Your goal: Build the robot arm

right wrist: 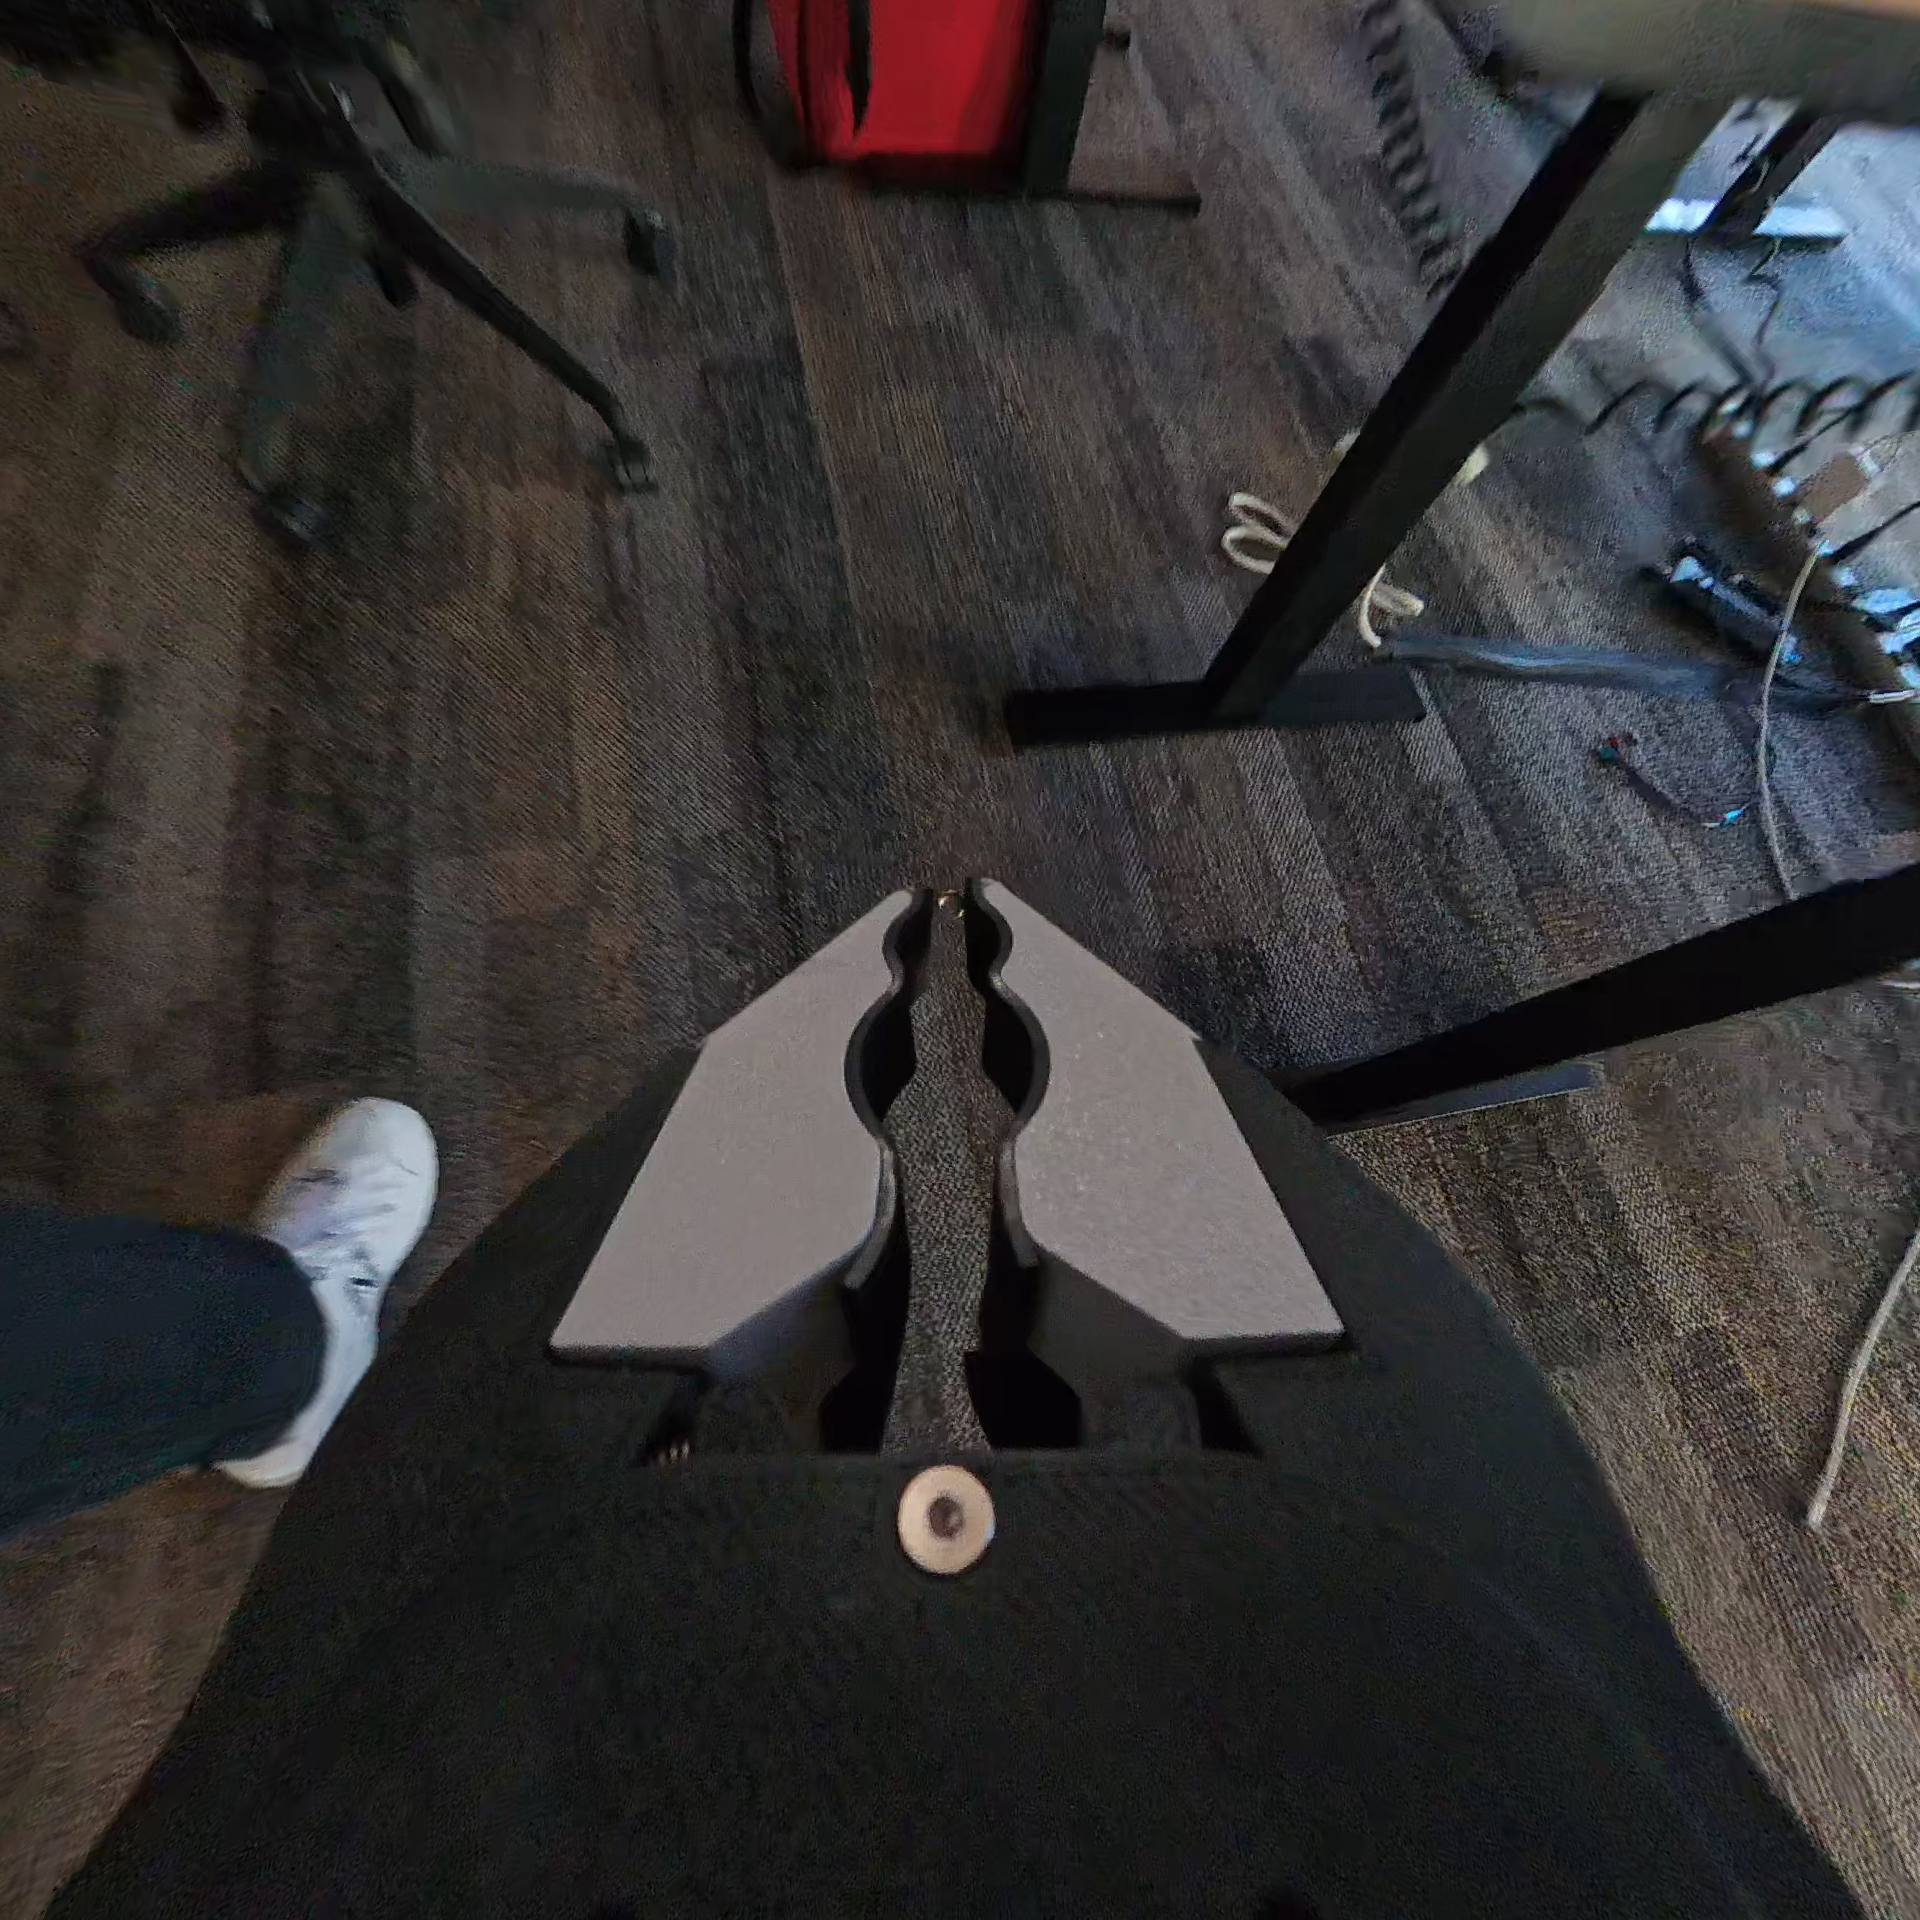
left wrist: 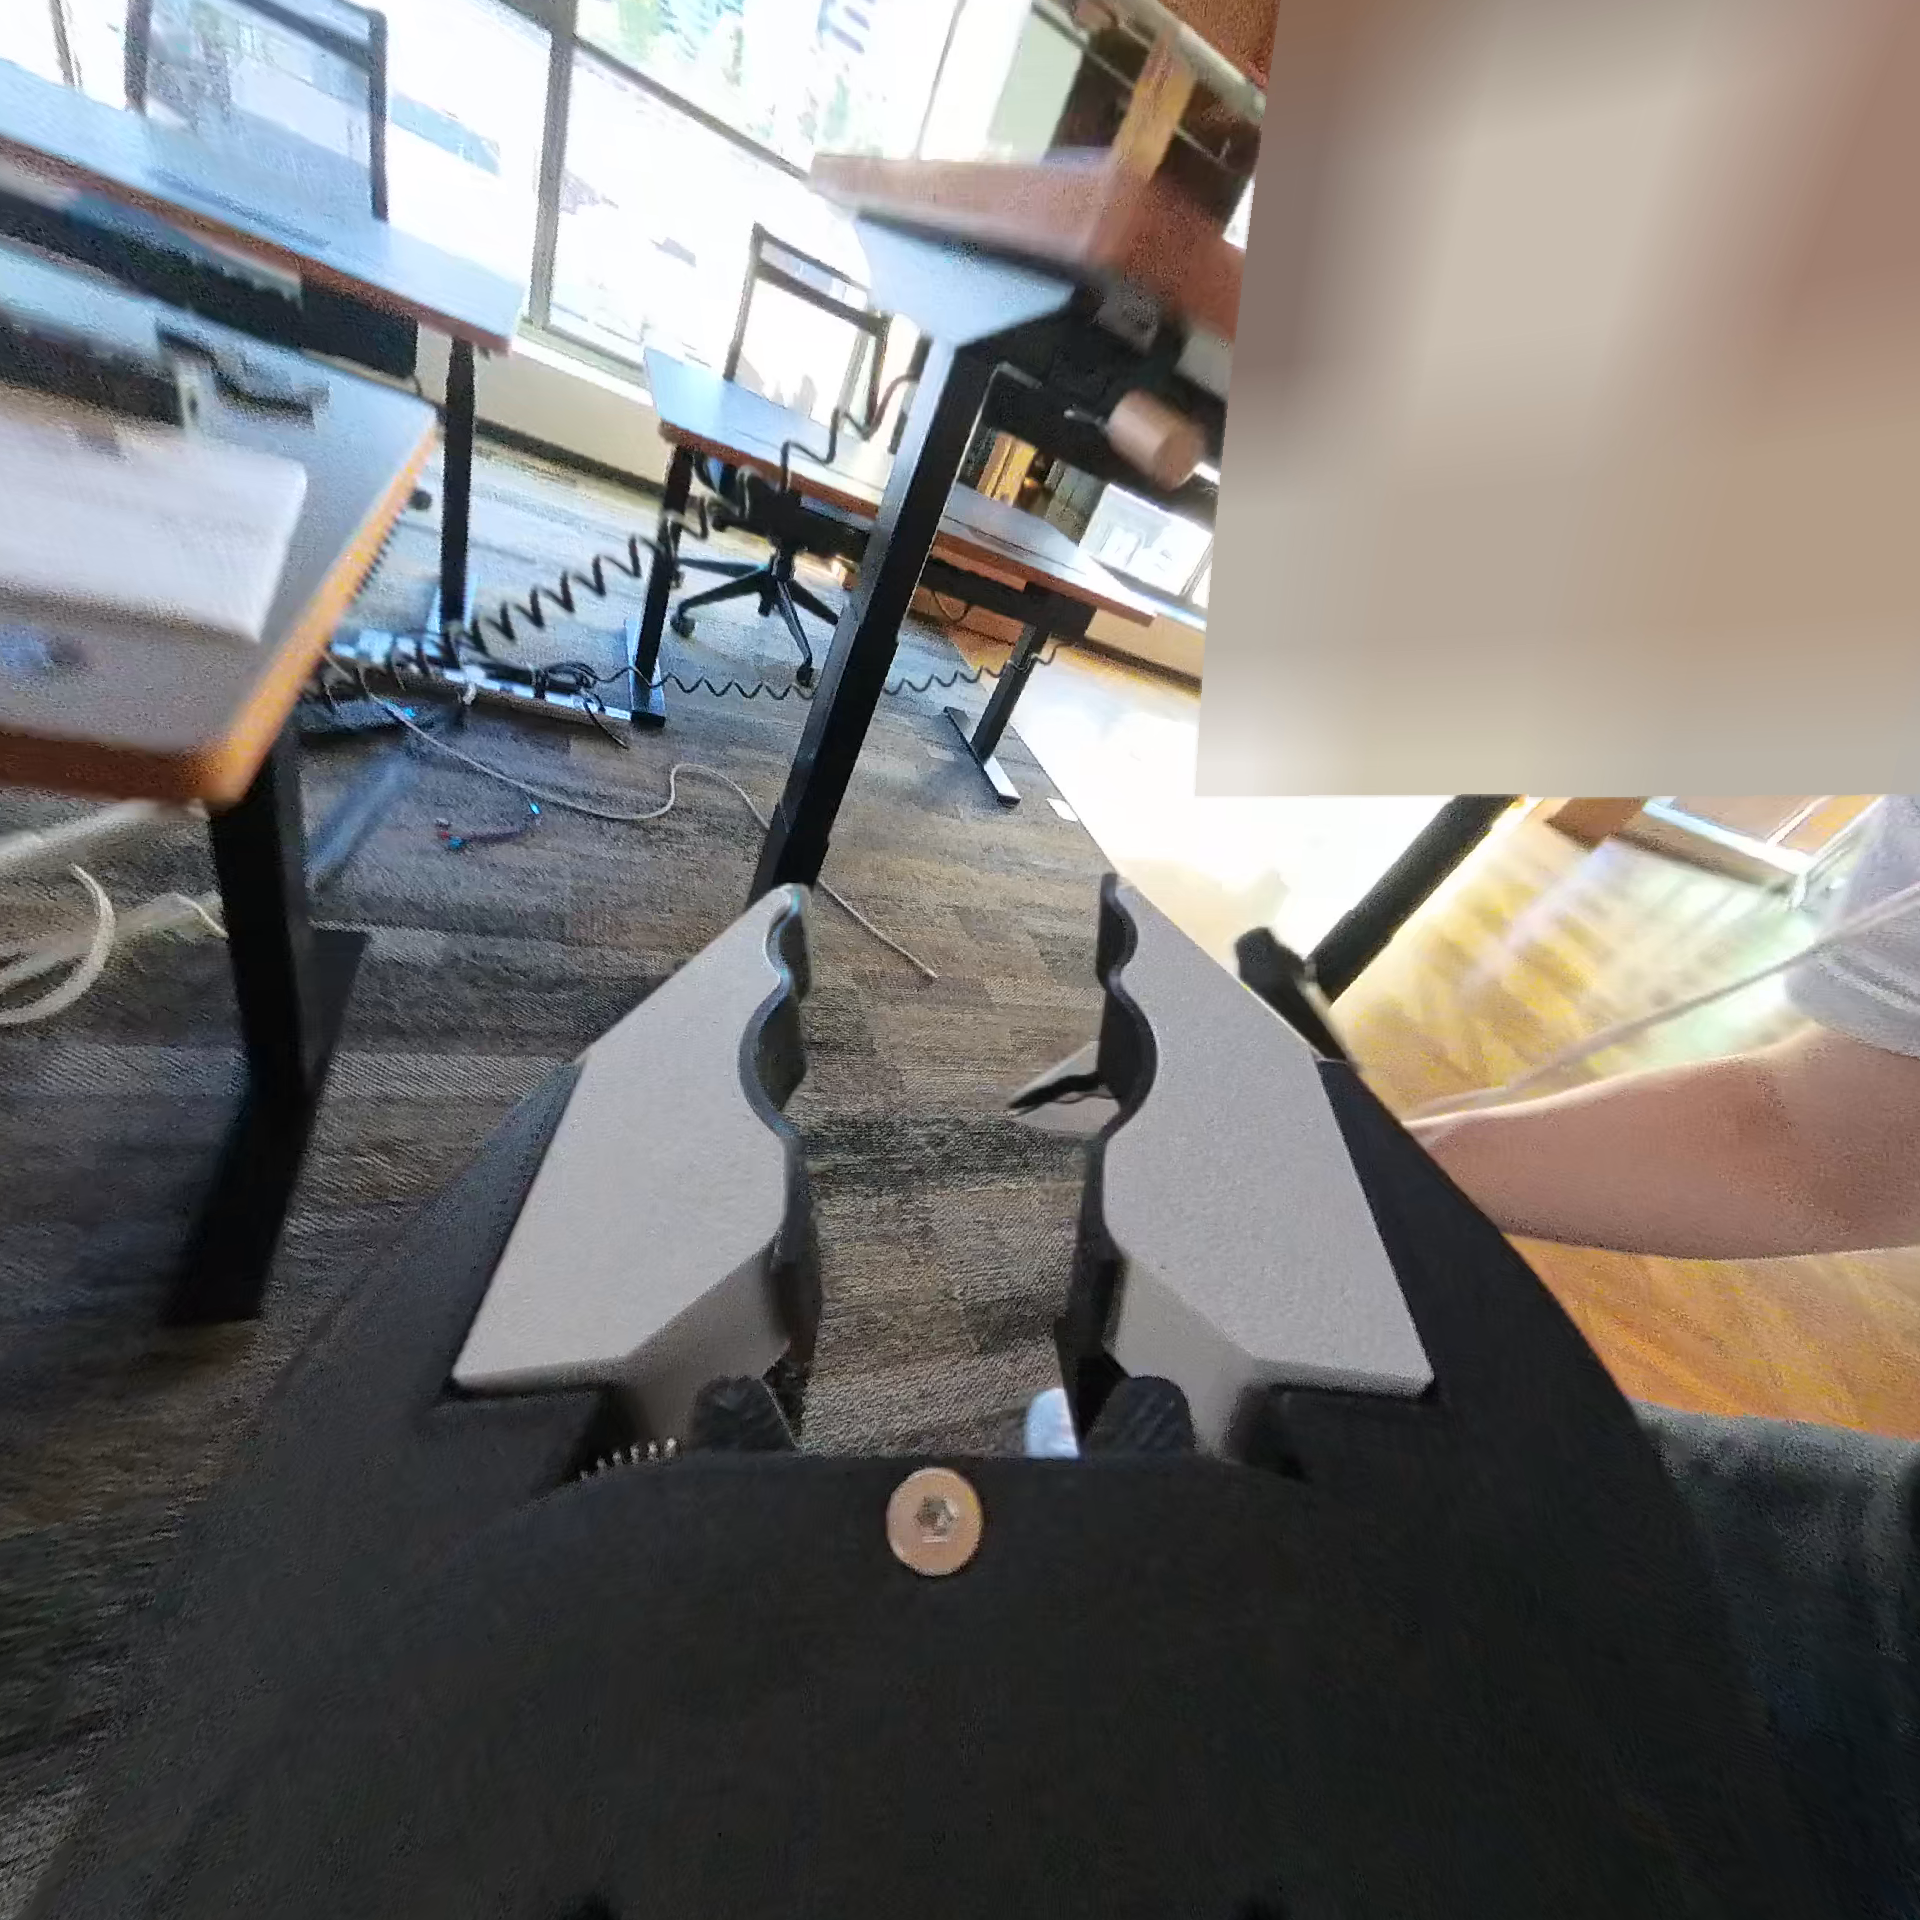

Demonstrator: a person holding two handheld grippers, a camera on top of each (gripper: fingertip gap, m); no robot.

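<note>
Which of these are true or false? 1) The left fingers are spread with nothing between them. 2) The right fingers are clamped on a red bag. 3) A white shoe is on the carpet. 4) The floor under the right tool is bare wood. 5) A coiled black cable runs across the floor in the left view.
1) True: the left gripper is open and empty.
2) False: the right gripper is nearly shut with nothing gripped; the red bag stands far off.
3) True: white shoe.
4) False: it is grey carpet.
5) True: coiled cable.
</note>
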